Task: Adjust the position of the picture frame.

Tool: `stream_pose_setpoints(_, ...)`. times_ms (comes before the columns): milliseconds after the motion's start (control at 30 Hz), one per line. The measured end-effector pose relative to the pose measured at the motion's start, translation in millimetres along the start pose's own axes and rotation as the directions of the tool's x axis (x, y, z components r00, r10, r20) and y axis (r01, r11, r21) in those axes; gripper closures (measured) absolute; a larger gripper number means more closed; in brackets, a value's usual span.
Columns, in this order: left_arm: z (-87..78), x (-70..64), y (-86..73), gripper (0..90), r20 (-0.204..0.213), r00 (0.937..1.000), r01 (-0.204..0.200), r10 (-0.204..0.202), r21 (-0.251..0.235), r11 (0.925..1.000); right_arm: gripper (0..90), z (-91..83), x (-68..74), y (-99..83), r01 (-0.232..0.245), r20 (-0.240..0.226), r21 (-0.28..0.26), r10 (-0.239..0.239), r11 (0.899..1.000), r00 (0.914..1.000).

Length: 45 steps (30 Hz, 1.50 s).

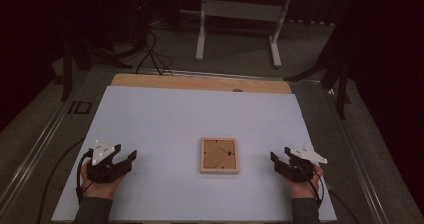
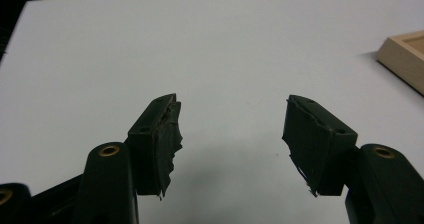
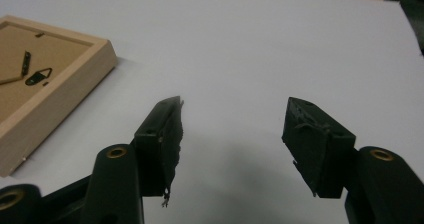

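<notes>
Your left gripper [image 1: 127, 159] rests at the left of the white table [image 1: 165, 114], jaws spread apart and holding nothing. Between your hands, near the middle of the table, the wooden picture frame [image 1: 219, 155] lies face down, backing and hanger showing, untouched. Your right gripper [image 1: 276, 160] sits at the right, jaws likewise apart and empty. Judging by this, nothing is done yet; reaching for and gripping the frame is all still ahead.
</notes>
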<state>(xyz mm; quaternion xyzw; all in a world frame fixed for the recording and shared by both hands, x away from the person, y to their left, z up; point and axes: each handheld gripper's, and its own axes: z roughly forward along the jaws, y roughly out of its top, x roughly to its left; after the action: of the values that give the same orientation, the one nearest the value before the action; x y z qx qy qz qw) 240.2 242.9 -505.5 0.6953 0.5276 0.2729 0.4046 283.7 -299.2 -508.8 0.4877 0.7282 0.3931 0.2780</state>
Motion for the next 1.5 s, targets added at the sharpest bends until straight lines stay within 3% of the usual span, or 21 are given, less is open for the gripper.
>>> stream_pose_setpoints(233,1.0,-4.4,0.5,39.2,0.011,0.9995,-0.031,0.031,0.013,0.9994,42.1,-1.1,-0.5,2.2,0.007,-0.007,-0.010,-0.007,1.000,0.9999)
stream_pose_setpoints(467,-0.7,-5.2,1.0,39.2,0.021,0.9992,-0.035,0.035,0.007,0.9994,45.2,-1.2,2.9,7.2,0.020,-0.006,-0.021,-0.020,1.000,0.9998)
stream_pose_setpoints(633,1.1,-7.3,1.7,39.2,0.025,0.9987,-0.044,0.044,0.013,0.9990,51.6,-0.3,4.2,9.6,0.022,-0.013,-0.027,-0.023,0.999,0.9997)
stream_pose_setpoints(733,-0.3,-8.2,1.8,39.2,0.028,0.9989,-0.039,0.039,0.012,0.9992,57.5,0.8,5.5,11.1,0.015,-0.044,-0.018,-0.016,1.000,0.9989)
stream_pose_setpoints(1067,-4.2,-13.2,0.3,38.9,0.032,0.9993,-0.019,0.019,0.005,0.9998,70.1,-2.5,23.4,26.5,0.066,-0.067,-0.041,-0.069,0.997,0.9954)
stream_pose_setpoints(1233,-4.7,-15.1,2.6,38.8,0.046,0.9986,0.028,-0.028,-0.010,0.9996,78.6,0.2,30.4,33.2,0.064,-0.070,-0.040,-0.067,0.997,0.9953)
stream_pose_setpoints(1300,-2.6,-17.7,4.2,38.7,0.051,0.9984,0.026,-0.025,-0.009,0.9996,85.7,4.7,38.1,37.3,0.070,-0.085,-0.039,-0.073,0.997,0.9937)
stream_pose_setpoints(1500,4.3,-24.5,8.7,38.5,0.065,0.9976,0.023,-0.022,-0.013,0.9997,89.5,15.9,52.3,41.1,0.095,-0.111,-0.022,-0.097,0.995,0.9891)
